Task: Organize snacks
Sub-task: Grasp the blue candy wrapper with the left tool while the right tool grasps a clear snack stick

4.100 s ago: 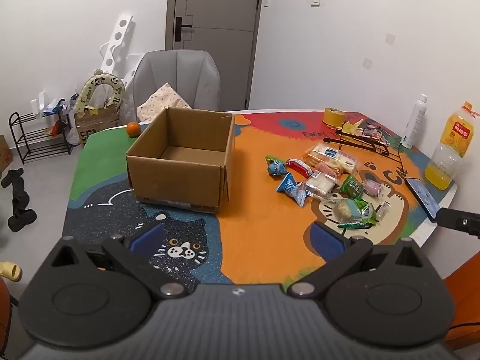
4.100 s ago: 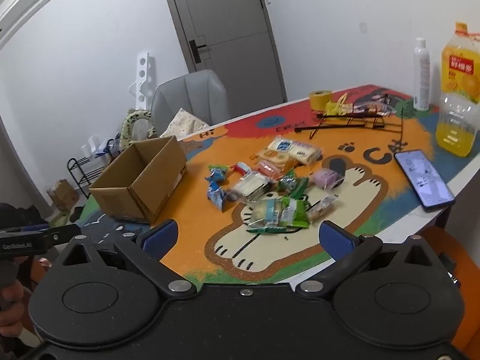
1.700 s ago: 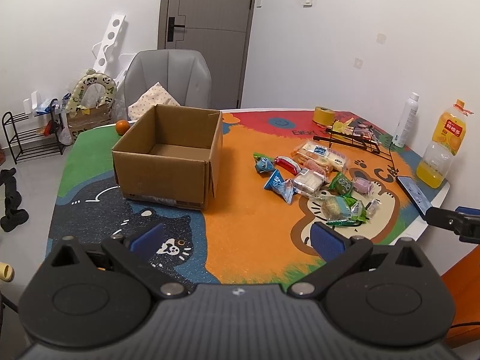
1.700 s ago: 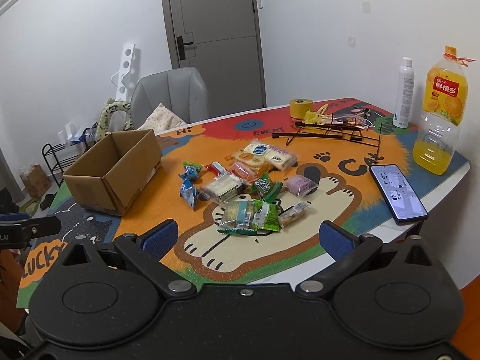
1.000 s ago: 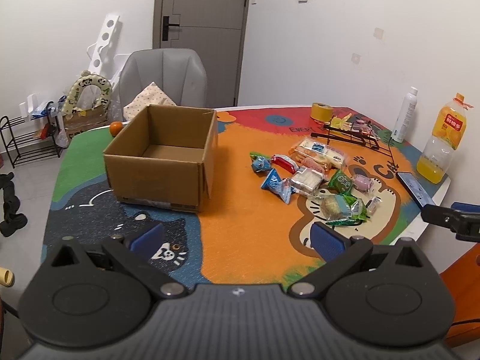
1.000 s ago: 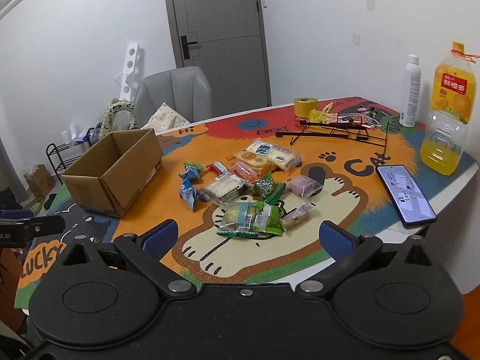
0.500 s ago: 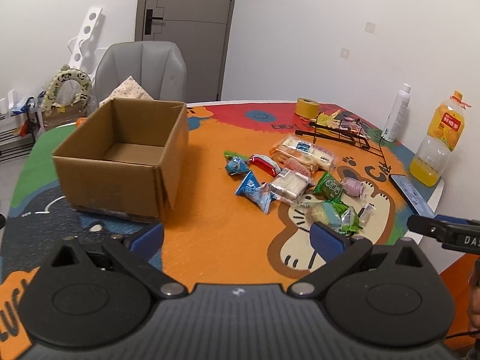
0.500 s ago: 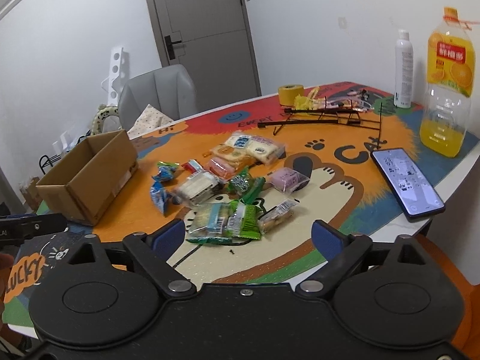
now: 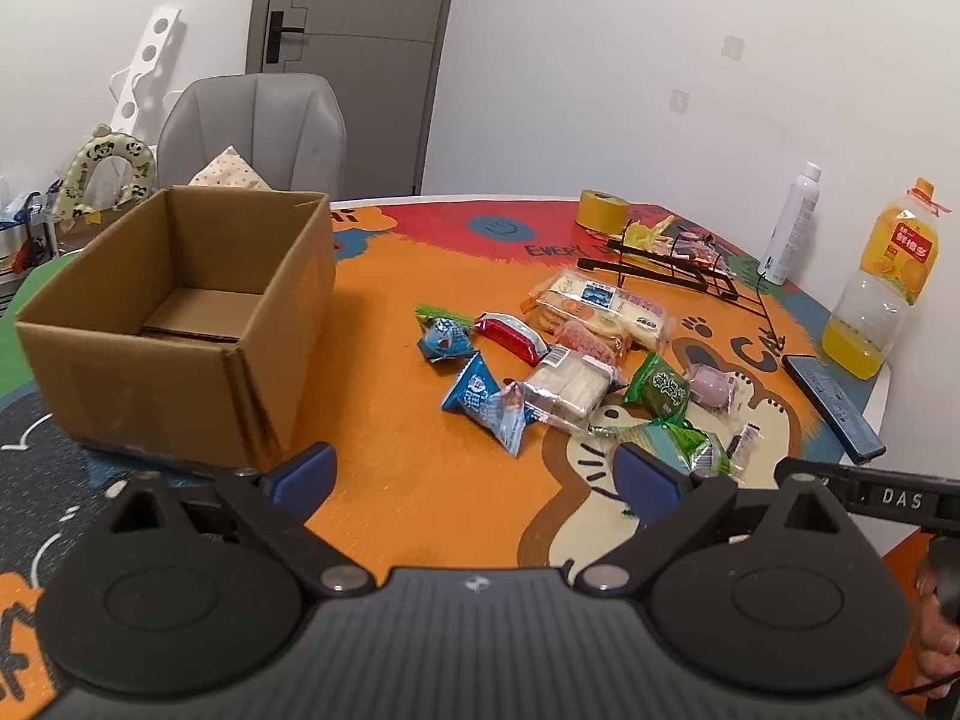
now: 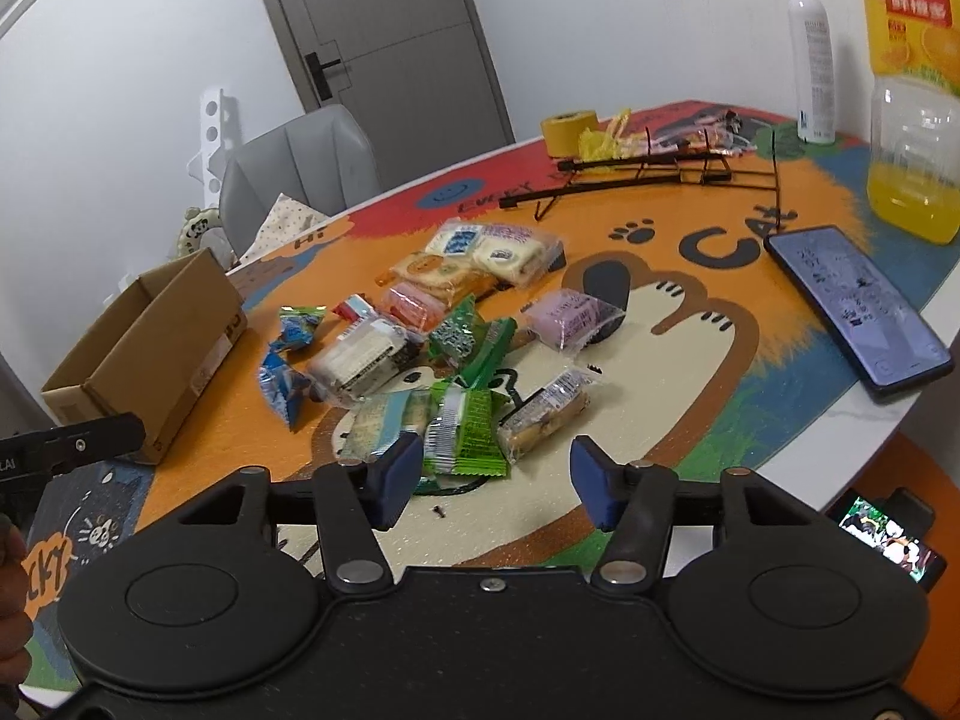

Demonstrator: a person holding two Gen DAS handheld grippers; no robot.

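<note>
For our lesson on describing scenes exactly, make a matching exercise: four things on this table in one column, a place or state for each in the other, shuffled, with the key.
Things:
1. cardboard box
2. juice bottle
3. phone
4. roll of tape

Place or state:
A. lying flat, screen lit
B. open and empty
C. at the far side, by the wire rack
D. standing, partly full

Pairs: 1-B, 2-D, 3-A, 4-C
</note>
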